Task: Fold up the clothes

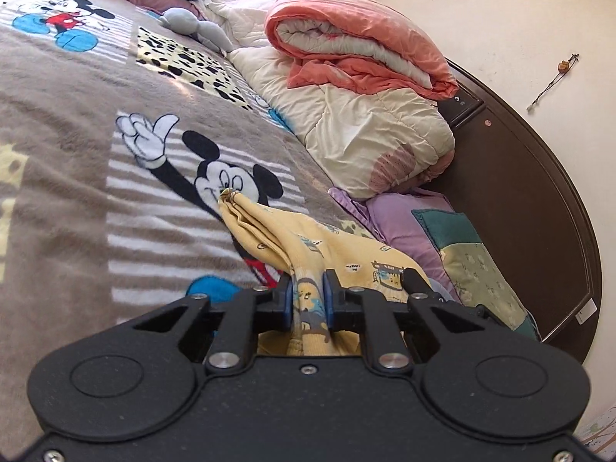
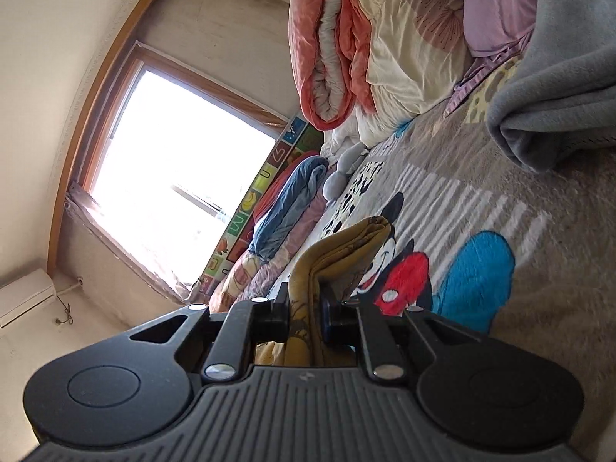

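Mid-fold. Left tool (image 1: pixel 308 292) and right tool (image 2: pixel 306 308) both clamped on yellow printed garment (image 1: pixel 327 246), lifted over cartoon-mouse blanket (image 1: pixel 77 192) on bed, near headboard (image 1: pixel 539 200) end. Next: probably carry edges across, lay flat, release evenly.

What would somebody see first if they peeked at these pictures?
Probably the big cartoon mouse waving from the brown blanket that covers the bed. Right in front of it, each hand-held gripper, left and right, is pinching a bunched-up yellow garment with little prints. Behind, by the dark headboard, an orange quilt sits rolled on top of a cream one.
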`<state>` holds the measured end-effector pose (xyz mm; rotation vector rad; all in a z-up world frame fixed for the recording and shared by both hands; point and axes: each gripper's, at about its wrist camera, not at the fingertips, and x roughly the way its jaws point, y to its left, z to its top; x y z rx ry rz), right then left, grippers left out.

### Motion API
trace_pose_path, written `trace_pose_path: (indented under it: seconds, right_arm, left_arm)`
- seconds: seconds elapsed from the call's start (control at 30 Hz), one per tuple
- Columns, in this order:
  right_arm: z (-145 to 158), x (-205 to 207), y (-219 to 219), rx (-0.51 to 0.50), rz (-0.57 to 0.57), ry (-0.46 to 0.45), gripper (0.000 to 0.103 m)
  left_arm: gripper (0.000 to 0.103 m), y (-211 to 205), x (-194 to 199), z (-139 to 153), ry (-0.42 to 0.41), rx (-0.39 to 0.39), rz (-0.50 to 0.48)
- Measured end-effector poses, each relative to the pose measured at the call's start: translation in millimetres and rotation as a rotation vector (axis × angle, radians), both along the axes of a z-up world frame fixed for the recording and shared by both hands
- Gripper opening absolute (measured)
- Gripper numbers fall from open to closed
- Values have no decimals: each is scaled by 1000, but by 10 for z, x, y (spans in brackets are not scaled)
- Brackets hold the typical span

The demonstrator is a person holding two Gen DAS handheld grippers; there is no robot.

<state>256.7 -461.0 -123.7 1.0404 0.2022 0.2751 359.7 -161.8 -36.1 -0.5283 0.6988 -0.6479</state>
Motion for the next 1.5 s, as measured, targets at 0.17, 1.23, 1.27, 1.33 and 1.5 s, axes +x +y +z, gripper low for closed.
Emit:
trace_pose_path:
  seconds: [0.17,1.23,1.27,1.33,1.5]
  right_arm:
    - [81,462,-198,0,-45,-42,17]
    - [-78,1026,-265,-193,-77,342,78]
    - [-40,950,-230,-206,-77,356,80]
    - [49,756,-156,-227,-72,372,89]
    - [429,293,28,-391,-80,373,103]
  left_arm:
    - [13,-236,542,105,-34,14,-42]
    - [35,-130,360,-797,270,-51,95]
    - [36,-136,254,-750,262,-17,88]
    - [50,-168,40,-628,231,62,70]
    - [73,-251,-407,-219,87,240,110]
